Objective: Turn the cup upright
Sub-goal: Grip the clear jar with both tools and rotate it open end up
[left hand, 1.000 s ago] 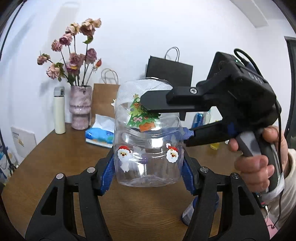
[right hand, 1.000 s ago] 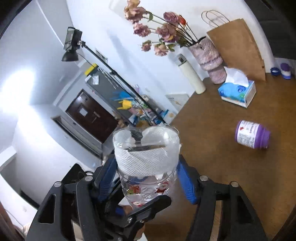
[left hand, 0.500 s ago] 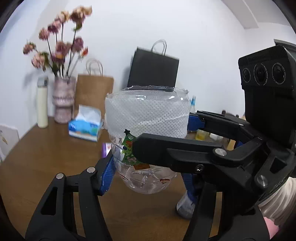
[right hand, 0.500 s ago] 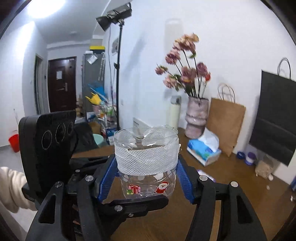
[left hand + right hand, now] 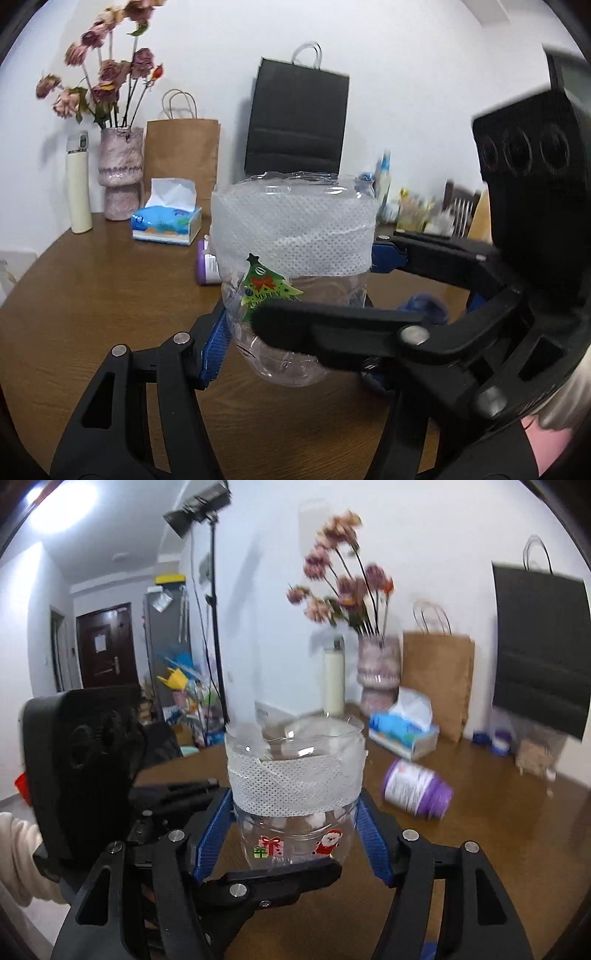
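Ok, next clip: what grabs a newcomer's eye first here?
The clear plastic cup with white mesh band and Christmas stickers, mouth up, fills the centre, clamped by both the right gripper and the left gripper above the brown wooden table. Behind lies a purple bottle on its side.

The cup (image 5: 291, 280) (image 5: 293, 794), seen a second ago with its white band away from the left camera and its base up, is now turned open end up. The right gripper (image 5: 293, 823) is rolled level, so the tabletop (image 5: 498, 834) lies horizontal. The cup is carried lower over the tabletop.
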The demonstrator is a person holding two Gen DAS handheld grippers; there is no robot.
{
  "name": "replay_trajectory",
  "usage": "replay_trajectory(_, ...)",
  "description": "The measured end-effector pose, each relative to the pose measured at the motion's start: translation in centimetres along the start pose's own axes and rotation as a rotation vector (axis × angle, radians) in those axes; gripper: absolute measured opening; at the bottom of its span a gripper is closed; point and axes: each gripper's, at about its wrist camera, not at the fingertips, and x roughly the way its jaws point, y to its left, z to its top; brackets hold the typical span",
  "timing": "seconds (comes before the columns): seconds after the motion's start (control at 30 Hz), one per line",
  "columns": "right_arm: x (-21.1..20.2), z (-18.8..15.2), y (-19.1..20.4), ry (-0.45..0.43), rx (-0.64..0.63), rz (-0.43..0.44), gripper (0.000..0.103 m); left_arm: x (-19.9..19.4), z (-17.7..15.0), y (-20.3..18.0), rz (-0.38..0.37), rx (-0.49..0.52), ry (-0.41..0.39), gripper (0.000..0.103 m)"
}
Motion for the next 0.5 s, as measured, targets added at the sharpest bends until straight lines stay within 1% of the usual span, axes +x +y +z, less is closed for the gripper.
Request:
replay_trajectory(0.07,0.5,-0.8,-0.1,0.034,0.005,-0.014,0.071,0.7,-0.5,0.1,0.000,-0.005,0.047,0.058)
replay_trajectory(0.1,0.6,-0.9,-0.1,0.053,0.013,-0.022,0.071,0.7,-0.6,0.1,-0.003,-0.008,0.054,0.058)
replay_trajectory(0.13,0.4,-0.8,0.1,0.058,0.004,-0.031,0.071,0.3,-0.5,0.0,-0.003,-0.004,0.041,0.058)
replay_trajectory(0.23,-1.2,0.7,1.6,0.002,-0.098,-0.069,0.071,-1.3,0.8,-0.6,-0.006,0.022,-0.048,0.058)
replay_trajectory(0.33,-2.8,2.5,2.6,-0.078,-0.223,-0.110,0.071,-1.0,2.3,-0.7,-0.038,0.018,-0.075,0.058)
replay_trajectory(0.37,-2.8,2.8,2.2,-0.089,-0.251,-0.096,0.071,-0.6,2.6,-0.6,-0.031,0.020,-0.083,0.058)
replay_trajectory(0.4,-2.6,2.9,1.6,-0.086,-0.251,-0.084,0.071,0.1,2.7,-0.5,-0.021,0.017,-0.081,0.058)
replay_trajectory(0.43,-1.9,2.9,0.6,-0.066,-0.226,-0.068,0.071,0.7,2.7,-0.3,-0.019,0.004,-0.063,0.058)
replay_trajectory(0.5,-0.7,2.4,-0.8,-0.025,-0.173,-0.043,0.072,2.1,2.1,0.4,-0.027,-0.043,-0.006,0.058)
